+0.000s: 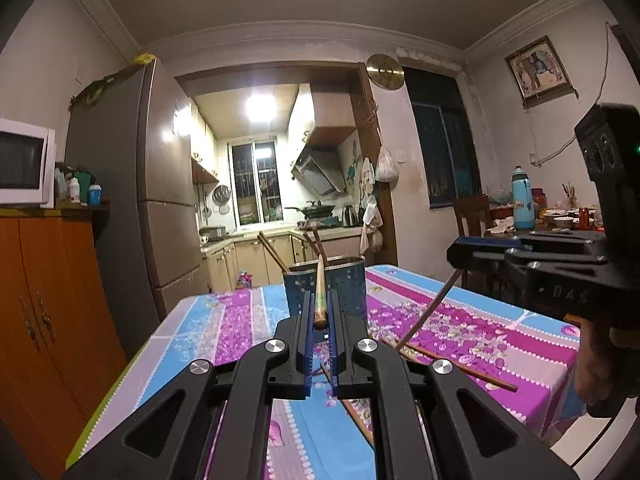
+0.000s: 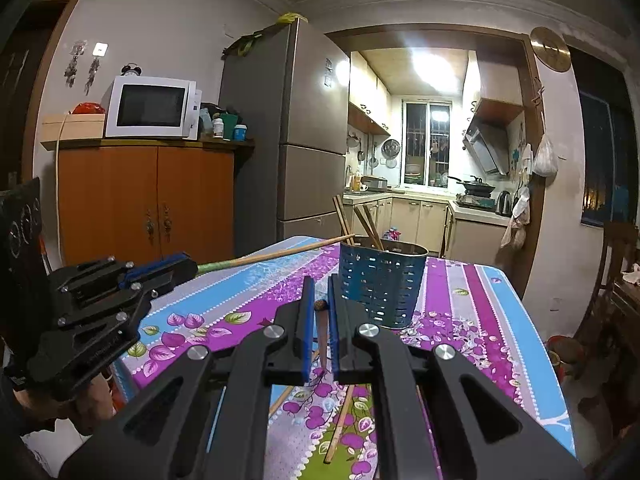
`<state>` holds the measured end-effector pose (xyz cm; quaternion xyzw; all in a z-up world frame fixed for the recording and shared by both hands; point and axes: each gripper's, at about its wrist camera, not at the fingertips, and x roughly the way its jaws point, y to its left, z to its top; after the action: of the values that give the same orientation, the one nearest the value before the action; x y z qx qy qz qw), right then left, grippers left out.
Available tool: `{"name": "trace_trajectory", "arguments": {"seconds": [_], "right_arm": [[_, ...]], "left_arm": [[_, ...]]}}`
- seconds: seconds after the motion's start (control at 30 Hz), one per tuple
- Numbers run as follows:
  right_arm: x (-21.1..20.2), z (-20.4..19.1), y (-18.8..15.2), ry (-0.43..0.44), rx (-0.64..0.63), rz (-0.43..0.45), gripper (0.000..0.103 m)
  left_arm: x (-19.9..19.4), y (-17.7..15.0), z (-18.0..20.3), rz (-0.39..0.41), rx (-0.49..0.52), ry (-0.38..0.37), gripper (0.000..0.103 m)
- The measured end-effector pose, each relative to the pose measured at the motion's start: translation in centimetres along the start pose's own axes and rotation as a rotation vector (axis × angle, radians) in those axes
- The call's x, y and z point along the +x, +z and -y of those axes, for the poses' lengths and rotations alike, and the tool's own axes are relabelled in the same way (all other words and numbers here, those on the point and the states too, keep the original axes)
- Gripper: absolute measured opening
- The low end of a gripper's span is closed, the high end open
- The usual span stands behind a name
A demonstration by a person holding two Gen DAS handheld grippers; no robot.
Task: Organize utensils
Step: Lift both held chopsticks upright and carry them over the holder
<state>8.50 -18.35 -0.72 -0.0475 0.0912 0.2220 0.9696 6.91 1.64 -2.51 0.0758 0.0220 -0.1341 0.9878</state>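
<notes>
- 2 grippers are hovering over the table: the left gripper (image 1: 320, 312) is clenching 1 chopstick (image 1: 321, 292) with a patterned thick end, its thin tip pointing toward the blue perforated holder (image 1: 344, 286).
- The right gripper (image 2: 319, 312) is also clamped on 1 chopstick (image 2: 322, 332); its blunt end is showing between the fingers and the shaft is slanting down toward the cloth, just in front of the holder.
- About 4 chopsticks (image 2: 366, 222) are standing tilted inside the holder, leaning toward its left side.
- About 3 loose chopsticks (image 2: 340, 424) are lying on the cloth near the holder, under the right gripper; the exact count is hard to tell.
- The holder is sitting upright on a table (image 2: 452, 280) covered with a striped floral cloth in pink, purple and blue.
- Behind the holder, a grey refrigerator (image 2: 276, 128) is standing, with an orange cabinet (image 2: 148, 196) and 1 white microwave (image 2: 150, 106) to its left.
- Past the holder, a doorway is opening onto a lit kitchen (image 2: 428, 152).
</notes>
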Motion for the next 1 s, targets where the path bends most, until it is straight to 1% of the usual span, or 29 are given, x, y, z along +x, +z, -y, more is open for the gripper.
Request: {"name": "trace_trajectory", "arguments": {"seconds": [0.47,0.57,0.67,0.83,1.0], "right_arm": [[0.2,0.0,0.6,0.005,-0.011,0.002,0.005],[0.3,0.0,0.9,0.006,-0.019,0.004,0.005],[0.5,0.3,1.9,0.007,-0.023,0.011,0.005],[1.2,1.8,4.0,0.043,0.013,-0.009,0.005],[1.8,3.6,6.5,0.077,0.051,-0.036,0.005]], "left_arm": [[-0.1,2.4,-0.3,0.057,0.030,0.017,0.008],[0.0,3.2,-0.3,0.073,0.038,0.014,0.008],[0.5,4.6,-0.7,0.081,0.037,0.002,0.008],[1.6,6.2,-1.9,0.062,0.010,-0.024,0.008],[4.3,7.4,-3.5,0.002,-0.050,-0.069,0.007]]}}
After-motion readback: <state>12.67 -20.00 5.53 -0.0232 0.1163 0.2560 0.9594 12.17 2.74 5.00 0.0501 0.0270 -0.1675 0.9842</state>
